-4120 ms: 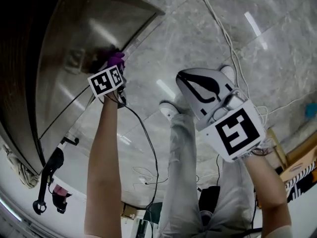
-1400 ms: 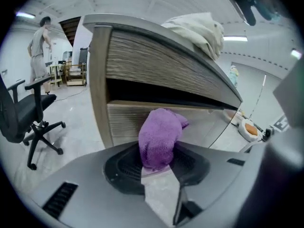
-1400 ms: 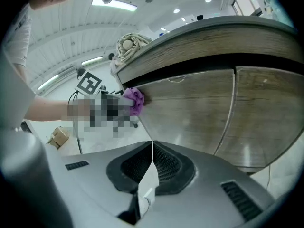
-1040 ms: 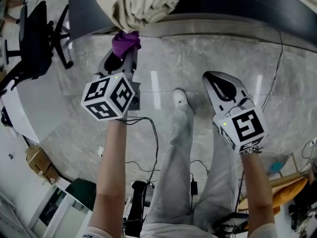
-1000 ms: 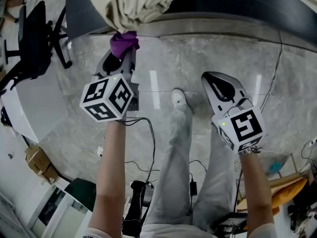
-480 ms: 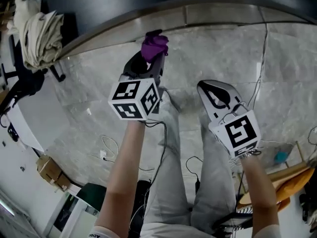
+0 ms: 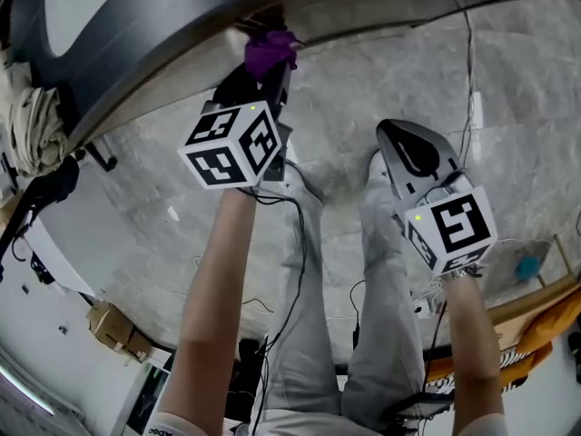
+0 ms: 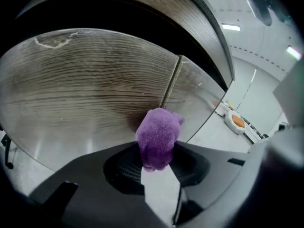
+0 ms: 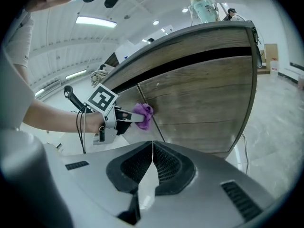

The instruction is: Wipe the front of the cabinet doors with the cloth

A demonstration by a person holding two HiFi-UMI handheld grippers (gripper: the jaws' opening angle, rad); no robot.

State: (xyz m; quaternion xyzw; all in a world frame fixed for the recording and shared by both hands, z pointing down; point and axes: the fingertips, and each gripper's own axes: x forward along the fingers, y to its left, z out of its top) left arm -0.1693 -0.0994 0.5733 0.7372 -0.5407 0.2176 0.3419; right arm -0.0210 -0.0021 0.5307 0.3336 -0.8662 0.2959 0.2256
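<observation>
A purple cloth (image 8: 158, 136) is bunched between the jaws of my left gripper (image 8: 156, 161), which is shut on it. The cloth (image 7: 269, 51) sits close to the wood-grain cabinet door (image 8: 95, 94), near the vertical seam (image 8: 171, 82) between two doors; contact is not certain. In the right gripper view the cloth (image 9: 143, 114) and the left gripper (image 9: 135, 117) show at that same seam, with the right-hand door (image 9: 204, 103) beyond. My right gripper (image 9: 152, 156) is shut with nothing in it and hangs back from the cabinet (image 7: 109, 53), over the floor (image 7: 418, 157).
A dark recess (image 9: 190, 61) runs under the counter top. A bottle (image 9: 205, 6) stands on the counter. A beige cloth bundle (image 7: 32, 125) hangs at the left. Cables (image 7: 467, 53) lie on the grey marble floor (image 7: 526, 71). The person's legs (image 7: 363, 271) are below.
The head view has swung: the cabinet edge now runs across the top left. My left gripper has carried the purple cloth up to the cabinet front. The right gripper has stayed shut and low.
</observation>
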